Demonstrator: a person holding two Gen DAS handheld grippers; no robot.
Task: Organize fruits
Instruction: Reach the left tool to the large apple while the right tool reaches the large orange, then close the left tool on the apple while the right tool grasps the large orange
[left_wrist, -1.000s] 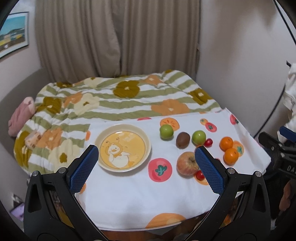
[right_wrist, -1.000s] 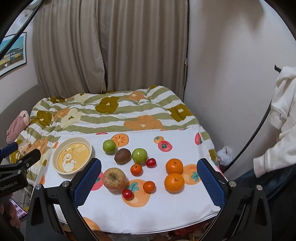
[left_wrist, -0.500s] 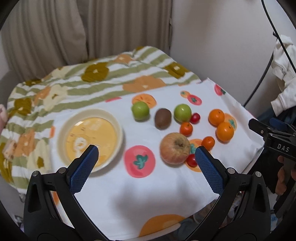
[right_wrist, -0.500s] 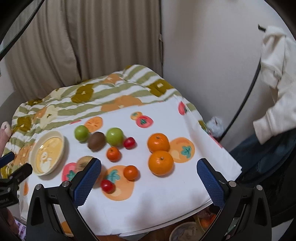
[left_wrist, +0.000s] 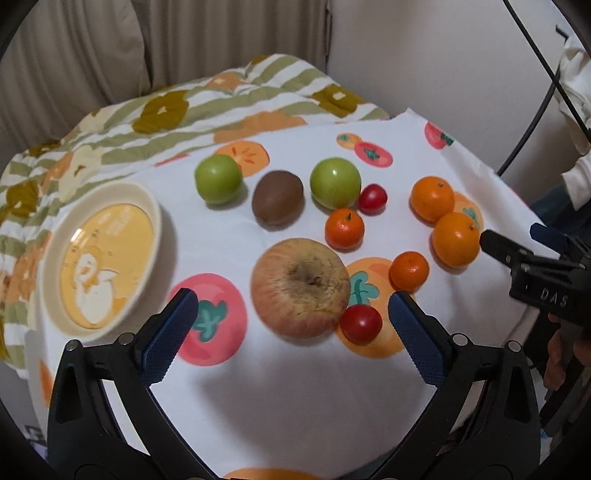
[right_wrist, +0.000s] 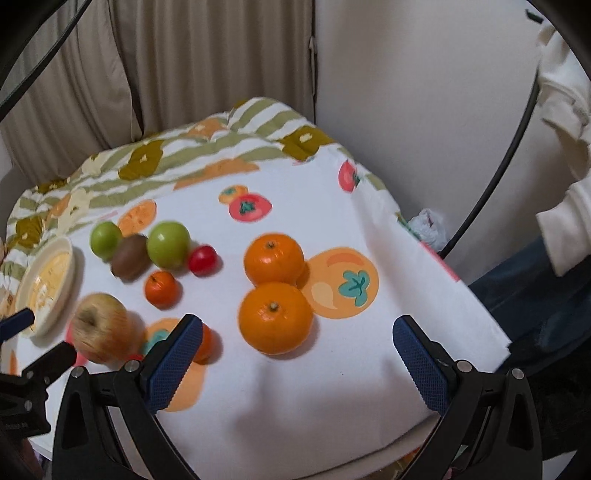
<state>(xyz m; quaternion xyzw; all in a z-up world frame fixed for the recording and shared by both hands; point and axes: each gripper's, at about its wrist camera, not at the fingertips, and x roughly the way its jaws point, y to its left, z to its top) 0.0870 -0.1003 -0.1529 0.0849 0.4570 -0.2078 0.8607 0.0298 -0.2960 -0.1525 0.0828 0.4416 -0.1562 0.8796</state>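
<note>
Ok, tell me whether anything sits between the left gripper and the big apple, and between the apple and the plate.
Nothing visible blocks either. The left gripper is open with the apple straight ahead between its fingers; a cherry tomato touches the apple's right side. Only bare tablecloth lies between the apple and the plate.

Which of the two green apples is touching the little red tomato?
The right green apple, beside the kiwi. It touches a red cherry tomato. The left green apple sits alone, nearer the plate.
</note>
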